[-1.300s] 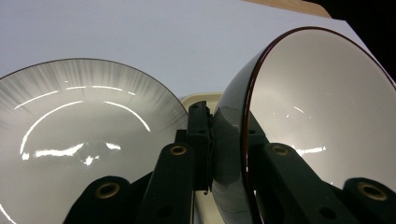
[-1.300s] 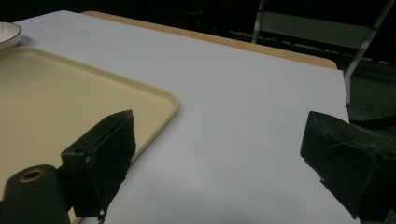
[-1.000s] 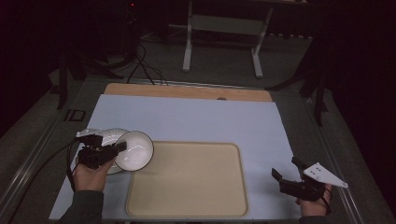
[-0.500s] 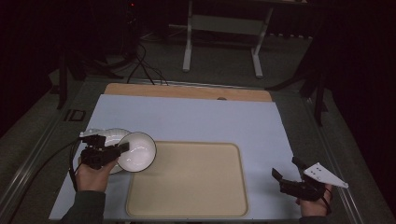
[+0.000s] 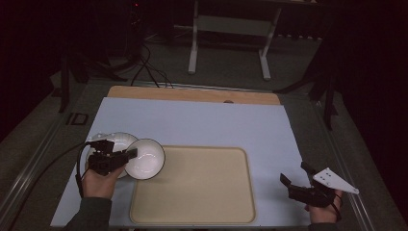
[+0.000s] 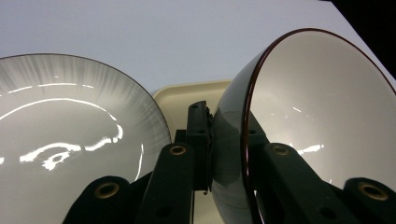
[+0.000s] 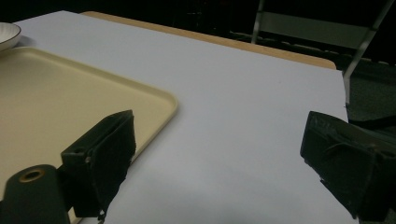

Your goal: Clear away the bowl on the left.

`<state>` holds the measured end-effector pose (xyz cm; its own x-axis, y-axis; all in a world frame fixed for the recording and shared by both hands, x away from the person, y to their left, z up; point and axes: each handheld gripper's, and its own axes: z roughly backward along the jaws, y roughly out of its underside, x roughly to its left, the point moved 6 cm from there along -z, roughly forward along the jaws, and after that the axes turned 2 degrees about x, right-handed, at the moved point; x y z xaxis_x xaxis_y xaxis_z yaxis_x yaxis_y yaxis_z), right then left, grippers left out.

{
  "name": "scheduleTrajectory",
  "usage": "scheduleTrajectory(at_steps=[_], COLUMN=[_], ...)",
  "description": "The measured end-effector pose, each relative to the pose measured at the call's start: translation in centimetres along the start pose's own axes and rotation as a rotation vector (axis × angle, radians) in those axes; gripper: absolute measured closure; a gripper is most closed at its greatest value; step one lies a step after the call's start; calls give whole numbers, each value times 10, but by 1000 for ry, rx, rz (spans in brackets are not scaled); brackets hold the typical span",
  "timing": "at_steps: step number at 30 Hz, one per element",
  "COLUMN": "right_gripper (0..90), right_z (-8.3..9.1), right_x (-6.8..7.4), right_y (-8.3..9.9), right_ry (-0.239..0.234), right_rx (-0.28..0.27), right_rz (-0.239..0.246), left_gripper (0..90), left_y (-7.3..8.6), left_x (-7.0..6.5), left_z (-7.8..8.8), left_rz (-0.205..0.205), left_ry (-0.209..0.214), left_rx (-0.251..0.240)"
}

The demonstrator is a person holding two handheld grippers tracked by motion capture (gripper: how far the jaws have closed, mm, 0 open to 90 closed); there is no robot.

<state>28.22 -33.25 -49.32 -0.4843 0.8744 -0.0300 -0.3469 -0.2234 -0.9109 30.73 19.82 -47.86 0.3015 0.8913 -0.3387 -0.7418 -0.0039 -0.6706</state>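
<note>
A white bowl (image 5: 146, 158) with a dark rim hangs tilted over the left edge of the cream tray (image 5: 192, 192). My left gripper (image 5: 130, 155) is shut on its rim. In the left gripper view the jaws pinch the bowl's wall (image 6: 317, 107), one pad inside and one outside, with the gripper (image 6: 219, 126) above a white ribbed plate (image 6: 56, 121). That plate (image 5: 113, 140) lies on the mat left of the tray. My right gripper (image 5: 294, 172) rests at the table's right front, open, with nothing between its jaws (image 7: 215, 144).
A pale blue mat (image 5: 216, 120) covers the table, with a wooden strip (image 5: 192, 94) along its far edge. The tray's corner (image 7: 159, 100) lies left of the right gripper. A cable (image 5: 48, 163) trails from the left gripper. A metal stand (image 5: 228, 24) is on the floor beyond.
The left gripper has carried the bowl slightly to the right, toward the tray. The right gripper has stayed where it was.
</note>
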Motion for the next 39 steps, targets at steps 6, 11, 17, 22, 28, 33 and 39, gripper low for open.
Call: scheduleTrajectory(at_steps=[6,11,17,22,28,33,39], right_gripper=[101,101,101,101,101,101,101], right_z=[0,0,0,0,0,0,0], right_x=[0,0,0,0,0,0,0], right_y=[0,0,0,0,0,0,0], right_ry=[0,-1,-1,0,-1,-1,-2], right_rx=[0,0,0,0,1,1,1], right_rz=[1,0,0,1,1,0,0], left_gripper=[810,809,809,806,806,807,807], left_y=[2,3,5,7,10,12,14], left_x=[-2,-3,-4,-5,-6,-6,-7], left_z=[-3,-6,-10,-13,-18,-21,-23], left_rz=[-5,-9,-14,-21,-23,-29,-29], left_ry=[3,4,5,2,4,4,4], left_rx=[13,21,35,49,65,79,86])
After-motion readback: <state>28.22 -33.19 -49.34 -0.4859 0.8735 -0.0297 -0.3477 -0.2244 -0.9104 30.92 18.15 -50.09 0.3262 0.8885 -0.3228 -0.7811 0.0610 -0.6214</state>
